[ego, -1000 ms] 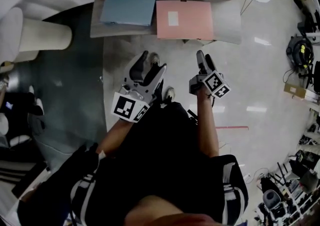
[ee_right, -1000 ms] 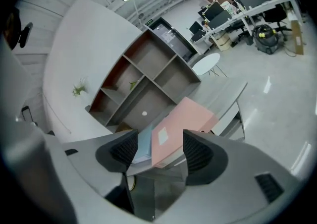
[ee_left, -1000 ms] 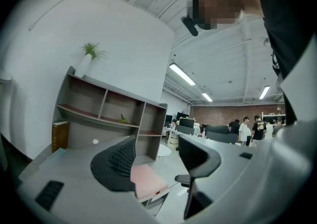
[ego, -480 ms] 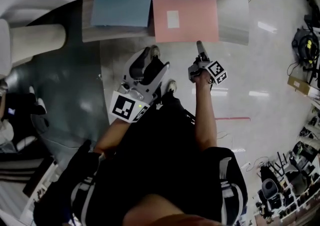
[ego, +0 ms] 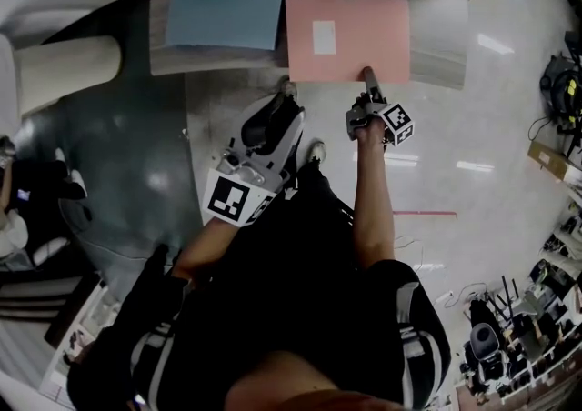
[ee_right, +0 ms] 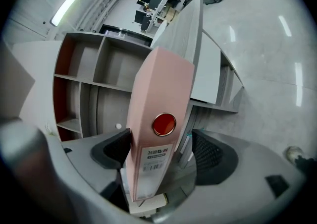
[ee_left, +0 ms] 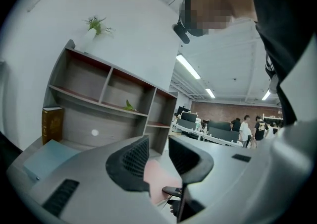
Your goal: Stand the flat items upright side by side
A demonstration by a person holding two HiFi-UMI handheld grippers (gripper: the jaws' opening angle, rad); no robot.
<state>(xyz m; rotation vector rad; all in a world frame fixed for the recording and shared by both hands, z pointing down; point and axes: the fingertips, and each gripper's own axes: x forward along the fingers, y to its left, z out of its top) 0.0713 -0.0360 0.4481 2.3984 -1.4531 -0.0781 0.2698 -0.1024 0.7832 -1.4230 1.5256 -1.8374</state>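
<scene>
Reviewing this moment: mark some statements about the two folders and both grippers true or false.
1. The pink binder lies flat on the desk. True.
2. The blue folder stands upright. False: it lies flat, to the left of the pink binder.
3. The right gripper has the pink binder's spine between its jaws. True. The jaws have just been opening, and a gap shows on one side.
4. The left gripper holds the blue folder. False: its jaws have just been closing, with nothing between them.

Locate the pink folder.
The pink folder lies flat, top centre of the head view, right of the blue folder, spine between the right claw's jaws, just opened wider.
</scene>
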